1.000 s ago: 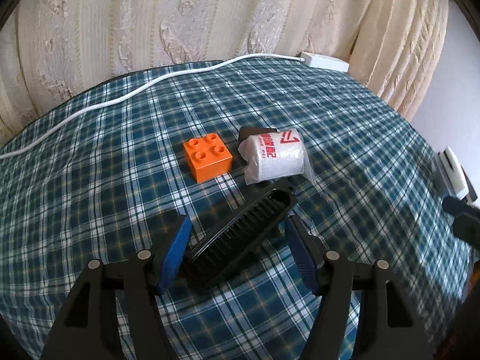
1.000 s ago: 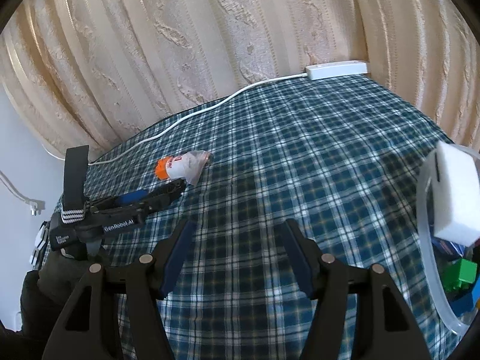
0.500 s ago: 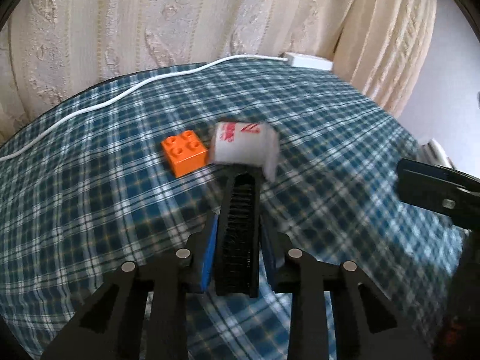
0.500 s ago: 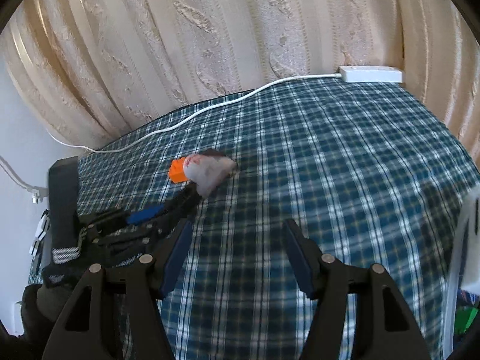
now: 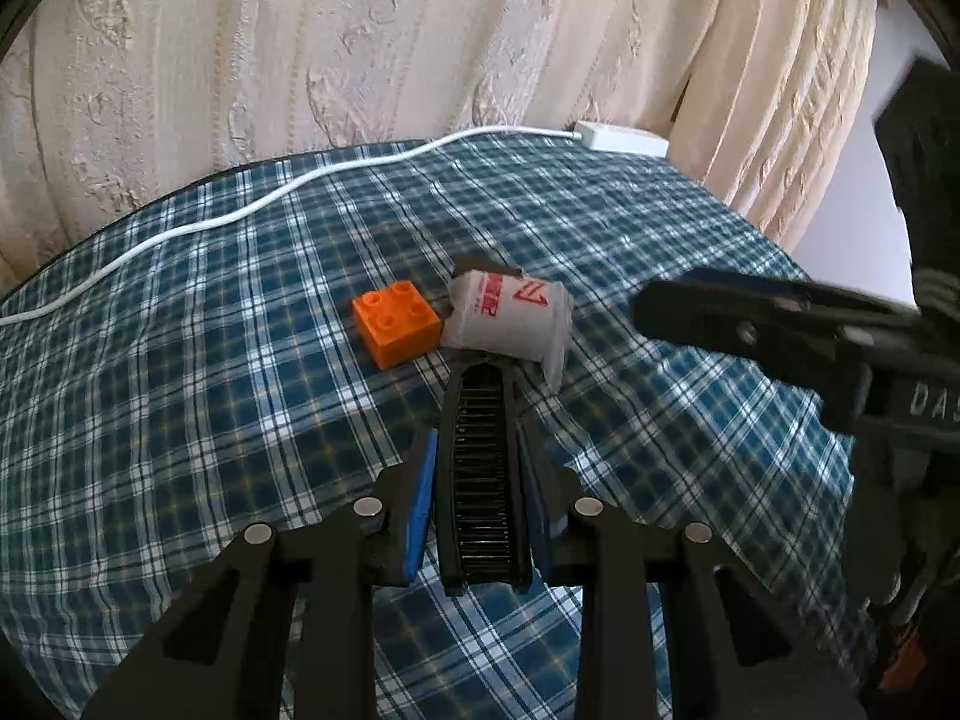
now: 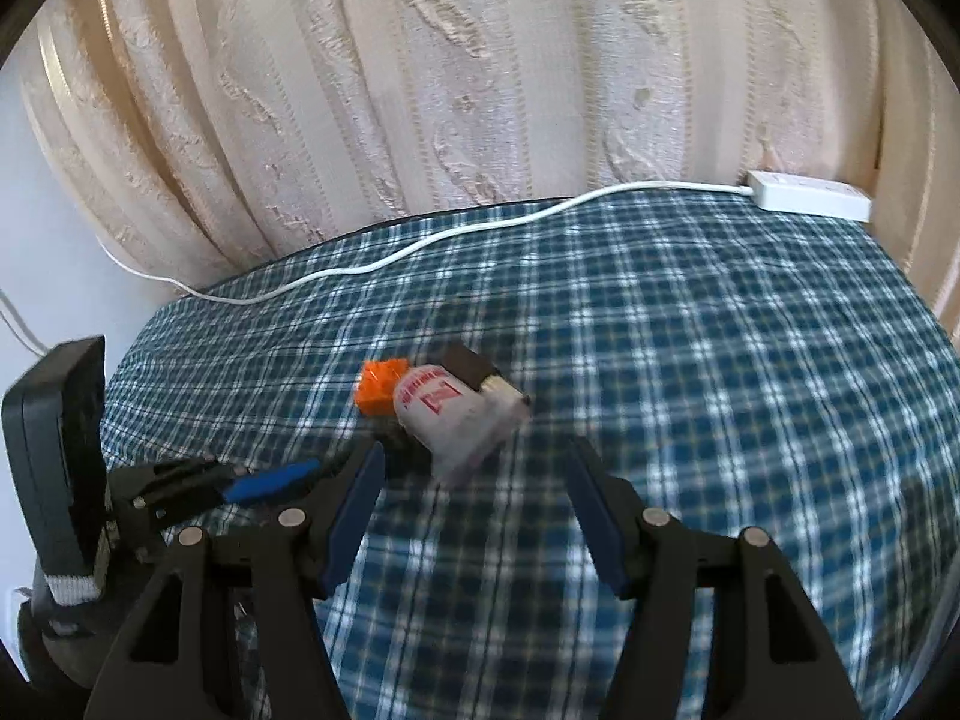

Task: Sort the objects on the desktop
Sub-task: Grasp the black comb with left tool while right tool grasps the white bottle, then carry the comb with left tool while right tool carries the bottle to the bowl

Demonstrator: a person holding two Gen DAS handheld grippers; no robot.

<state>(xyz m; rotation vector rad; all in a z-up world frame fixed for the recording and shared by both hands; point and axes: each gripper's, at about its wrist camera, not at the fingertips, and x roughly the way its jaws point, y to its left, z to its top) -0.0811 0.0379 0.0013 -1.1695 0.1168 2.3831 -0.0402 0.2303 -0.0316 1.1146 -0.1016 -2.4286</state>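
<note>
Nearest us, our left gripper (image 5: pixel 480 474) has its jaws closed on the black brush (image 5: pixel 482 468), rigid and light, gripped across its narrow sides. Our right gripper (image 6: pixel 471 507) hangs wide open, empty. Beyond lie the soft wrapped roll (image 5: pixel 510 321) and orange brick (image 5: pixel 395 322) on the bench (image 5: pixel 180 390).

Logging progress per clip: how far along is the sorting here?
Early to midway, it seems. In hand: the left gripper is shut on the black comb. The right gripper is open, empty, facing the white wrapped packet. Left on the plaid cloth: the packet, the orange toy brick and a dark item behind them. No sorted items show.
</note>
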